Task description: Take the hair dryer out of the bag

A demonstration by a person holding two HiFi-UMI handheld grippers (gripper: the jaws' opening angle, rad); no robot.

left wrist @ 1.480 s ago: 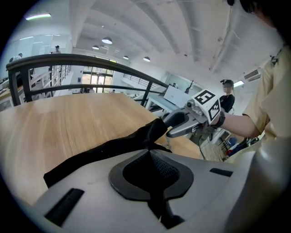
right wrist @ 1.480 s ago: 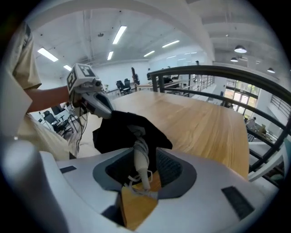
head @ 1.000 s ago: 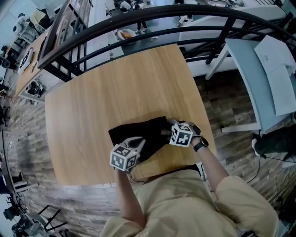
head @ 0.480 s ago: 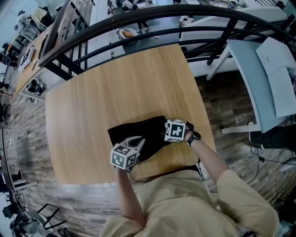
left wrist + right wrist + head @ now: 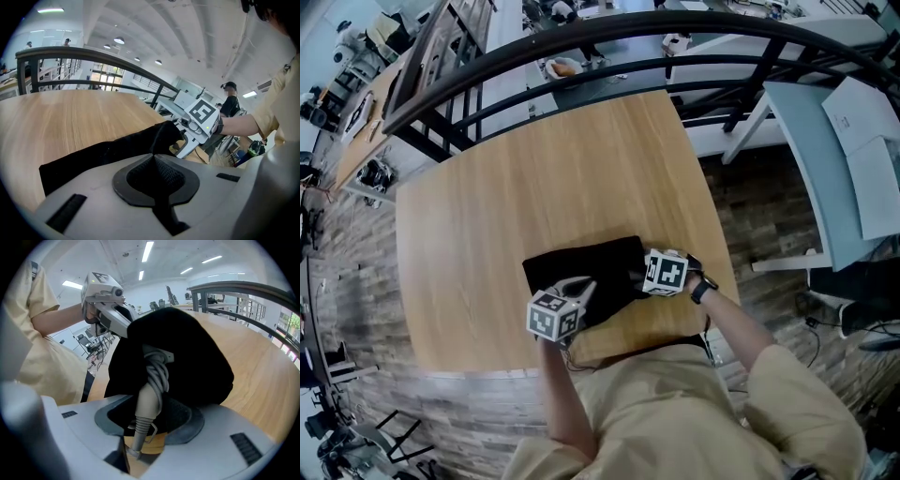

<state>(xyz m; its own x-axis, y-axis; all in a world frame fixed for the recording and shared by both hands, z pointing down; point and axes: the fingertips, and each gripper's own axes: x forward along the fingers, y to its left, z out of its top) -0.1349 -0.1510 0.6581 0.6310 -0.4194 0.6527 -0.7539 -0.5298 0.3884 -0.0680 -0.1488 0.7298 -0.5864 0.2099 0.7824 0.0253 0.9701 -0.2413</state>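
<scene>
Evidently the pull-out had not begun in earnest. The black bag lay on the wooden table at its 6 o'clock edge, close to the person. The left gripper sat at the bag's 7 o'clock corner with its jaws pressed together on a fold of the fabric. This was apparently to pin the bag and hold its mouth up, so that it would not be dragged along with its contents.

The right gripper came in from the bag's 3 o'clock side, at the open mouth. Its 2 jaws stood spread and had just been closing. Between them was the grey handle end of the hair dryer, with the cord wound round it, but the pads did not yet look clamped on it. The rest of the hair dryer was inside the bag, hidden by the cloth.

Judged from this, the step in hand was getting a firm hold on the handle. The wound cord could snag on the bag's rim, and a grip taken on the cord alone might slip.
</scene>
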